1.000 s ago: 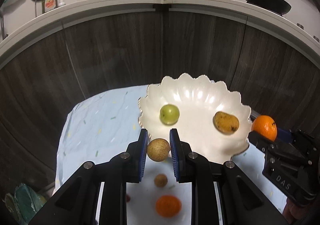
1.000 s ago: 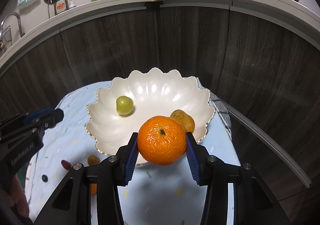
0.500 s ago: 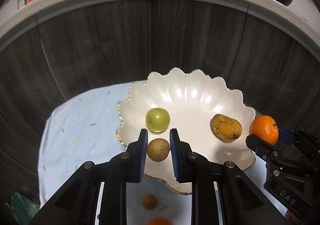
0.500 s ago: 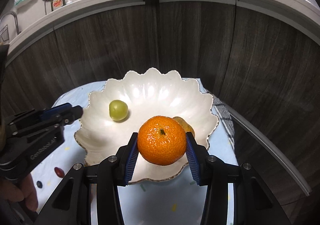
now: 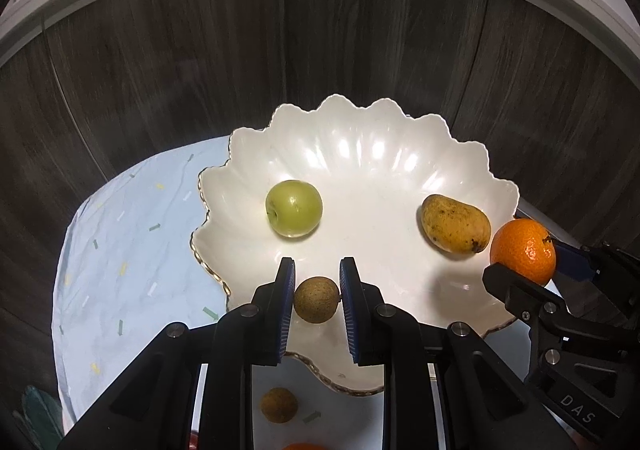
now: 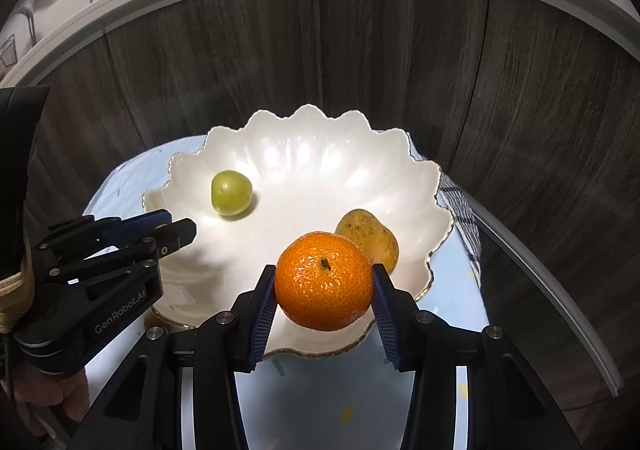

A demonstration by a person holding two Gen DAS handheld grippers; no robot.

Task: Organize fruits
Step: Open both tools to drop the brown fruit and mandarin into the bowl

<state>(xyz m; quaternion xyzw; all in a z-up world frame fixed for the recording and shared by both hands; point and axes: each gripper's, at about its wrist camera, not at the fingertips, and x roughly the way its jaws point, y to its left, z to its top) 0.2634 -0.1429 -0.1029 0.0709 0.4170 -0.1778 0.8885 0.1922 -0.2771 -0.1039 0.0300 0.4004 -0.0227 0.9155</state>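
Note:
A white scalloped bowl [image 5: 360, 154] holds a green fruit [image 5: 294, 208] and a yellow mango [image 5: 455, 223]. My left gripper [image 5: 317, 300] is shut on a small brown round fruit [image 5: 317, 300], held above the bowl's near rim. My right gripper [image 6: 324, 292] is shut on an orange tangerine [image 6: 324, 286], held above the bowl's [image 6: 320, 154] near right rim, in front of the mango [image 6: 370, 240]. The green fruit [image 6: 231, 192] lies at the bowl's left. The right gripper with its tangerine [image 5: 523, 251] shows at the right of the left wrist view.
A light blue cloth [image 5: 132, 250] covers the small table. A second brown fruit [image 5: 279, 405] and part of another orange fruit [image 5: 304, 446] lie on it in front of the bowl. Dark wooden cabinet fronts [image 5: 200, 70] stand close behind. A checked cloth [image 6: 464, 218] lies right of the bowl.
Both grippers have moved forward toward the bowl with their fruits. The left one now holds the brown fruit over the bowl's inside rather than before its rim.

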